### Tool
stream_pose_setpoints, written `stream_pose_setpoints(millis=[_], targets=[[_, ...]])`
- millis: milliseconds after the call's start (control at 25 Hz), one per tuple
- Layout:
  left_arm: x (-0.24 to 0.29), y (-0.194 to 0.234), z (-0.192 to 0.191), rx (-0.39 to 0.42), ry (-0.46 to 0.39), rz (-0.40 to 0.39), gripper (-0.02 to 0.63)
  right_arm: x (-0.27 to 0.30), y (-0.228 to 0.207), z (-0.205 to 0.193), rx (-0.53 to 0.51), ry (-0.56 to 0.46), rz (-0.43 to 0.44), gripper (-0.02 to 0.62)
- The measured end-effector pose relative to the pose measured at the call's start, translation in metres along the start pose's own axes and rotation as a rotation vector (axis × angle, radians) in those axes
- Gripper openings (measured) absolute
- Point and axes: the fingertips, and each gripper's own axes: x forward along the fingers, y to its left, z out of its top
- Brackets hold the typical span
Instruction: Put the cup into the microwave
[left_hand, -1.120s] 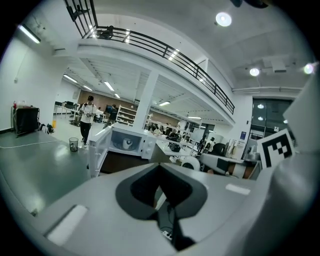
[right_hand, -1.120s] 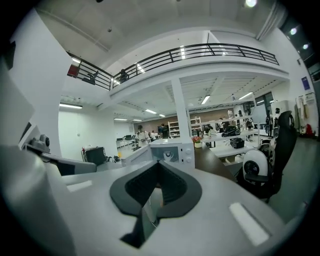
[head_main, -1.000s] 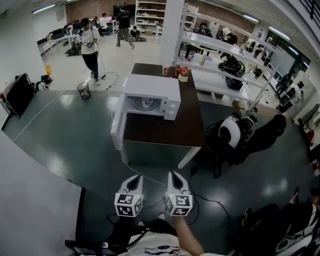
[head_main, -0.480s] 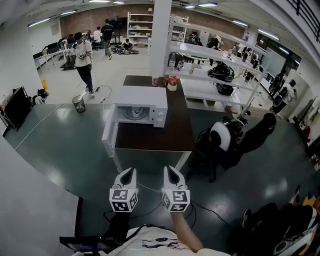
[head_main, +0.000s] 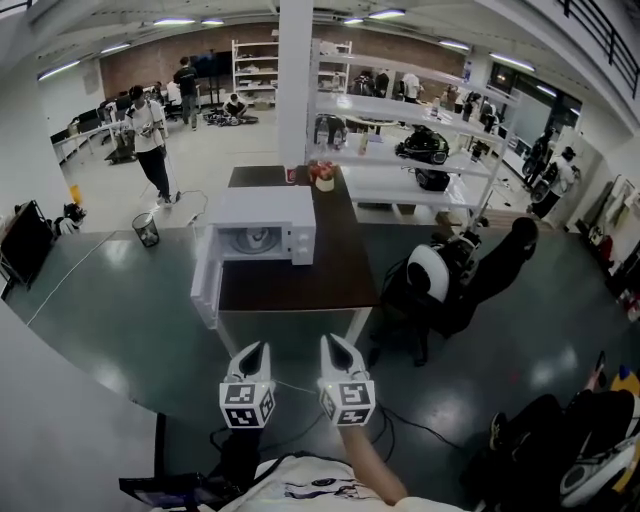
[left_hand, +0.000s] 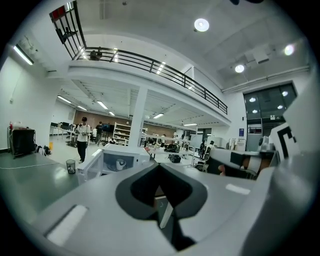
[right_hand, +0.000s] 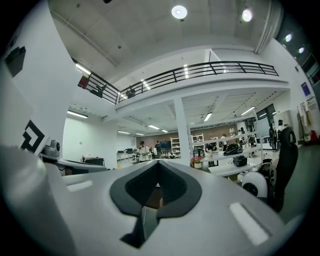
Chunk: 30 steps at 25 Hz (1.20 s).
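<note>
The dark table stands straight ahead, well apart from both grippers. The white microwave sits on the table's left half, its door swung open to the left and its cavity facing the person. The left gripper and the right gripper hang side by side, pointing at the table, each with its jaws closed together on nothing. The cup, which I take to be the small pale vessel at the table's far end, stands behind the microwave to its right. It is too small to be sure. It lies roughly in line with the right gripper, so that hand seems the nearer one.
</note>
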Motion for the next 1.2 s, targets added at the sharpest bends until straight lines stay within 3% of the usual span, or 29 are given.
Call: stream_pose_setpoints(millis=[1200], targets=[[-0.005, -0.001, -0.010, -0.010, 0.038, 0.003, -0.002, -0.004, 0.003, -0.009, 0.000, 0.030, 0.020, -0.002]])
